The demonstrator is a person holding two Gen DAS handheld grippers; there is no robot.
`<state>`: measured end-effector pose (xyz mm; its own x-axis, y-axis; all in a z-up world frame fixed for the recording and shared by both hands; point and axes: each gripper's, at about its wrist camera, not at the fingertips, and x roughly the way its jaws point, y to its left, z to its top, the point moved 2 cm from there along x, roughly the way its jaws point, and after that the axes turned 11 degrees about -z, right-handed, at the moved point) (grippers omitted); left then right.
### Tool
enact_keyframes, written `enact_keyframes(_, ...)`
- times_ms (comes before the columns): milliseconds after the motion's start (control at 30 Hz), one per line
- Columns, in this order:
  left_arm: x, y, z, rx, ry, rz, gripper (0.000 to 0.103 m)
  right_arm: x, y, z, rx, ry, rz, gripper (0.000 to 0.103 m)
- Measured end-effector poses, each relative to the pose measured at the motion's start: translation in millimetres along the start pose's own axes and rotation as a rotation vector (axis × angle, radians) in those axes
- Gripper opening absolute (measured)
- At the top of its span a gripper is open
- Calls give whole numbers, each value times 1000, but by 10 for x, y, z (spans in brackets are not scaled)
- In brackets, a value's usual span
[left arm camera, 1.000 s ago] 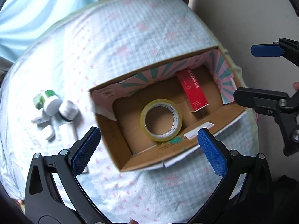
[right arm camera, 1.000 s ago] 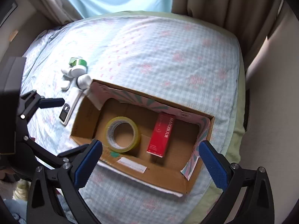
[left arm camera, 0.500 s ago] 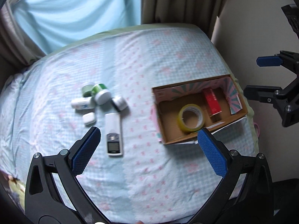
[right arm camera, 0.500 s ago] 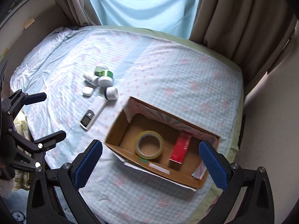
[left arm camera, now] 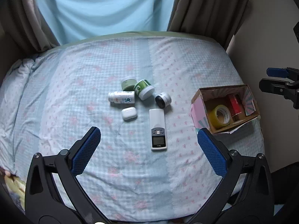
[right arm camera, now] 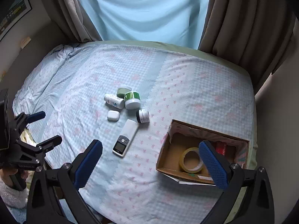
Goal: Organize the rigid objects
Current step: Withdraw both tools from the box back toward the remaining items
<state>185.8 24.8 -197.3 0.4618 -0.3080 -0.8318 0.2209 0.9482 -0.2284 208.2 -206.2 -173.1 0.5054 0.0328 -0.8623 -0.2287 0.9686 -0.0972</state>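
Observation:
A cardboard box (left arm camera: 198, 104) (right arm camera: 164, 155) sits on the bed at the right, holding a yellow tape roll (left arm camera: 220, 114) (right arm camera: 191, 160) and a red carton (left arm camera: 236, 104) (right arm camera: 223, 148). Loose on the bed's middle lie a white remote (left arm camera: 158, 128) (right arm camera: 125, 137), a white earbud case (left arm camera: 129, 113) (right arm camera: 113, 115), a white bottle (left arm camera: 121, 97) (right arm camera: 114, 100), two green jars (left arm camera: 143, 89) (right arm camera: 132, 99) and a dark jar (left arm camera: 163, 99) (right arm camera: 143, 115). My left gripper (left arm camera: 149, 147) (right arm camera: 40, 127) is open and empty, high above the remote. My right gripper (right arm camera: 150, 160) (left arm camera: 272, 78) is open and empty, above the box's left side.
The bed (left arm camera: 74, 85) carries a light blue checked cover with pink flowers. Brown curtains (right arm camera: 243, 18) and a pale blue drape (left arm camera: 104, 9) hang behind it. A wall (left arm camera: 261, 46) runs along the bed's right side. A framed picture (right arm camera: 13, 15) hangs at the left.
Both grippers have pulled back and up from the box; the whole bed and the loose items now show. Both stay open. Nothing on the bed has moved.

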Motion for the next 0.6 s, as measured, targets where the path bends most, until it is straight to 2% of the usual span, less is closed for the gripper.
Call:
enact_keyframes(133, -3, 560, 0, -36, 9, -9, 103, 141, 326, 200, 86, 5, 14, 103)
enact_keyframes(333, 281, 1244, 85, -118, 57, -11, 103, 546, 728, 566, 163, 38, 33, 103)
enact_keyframes(600, 1039, 1608, 153, -257, 63, -7, 103, 1469, 1009, 1024, 115, 134, 56, 103)
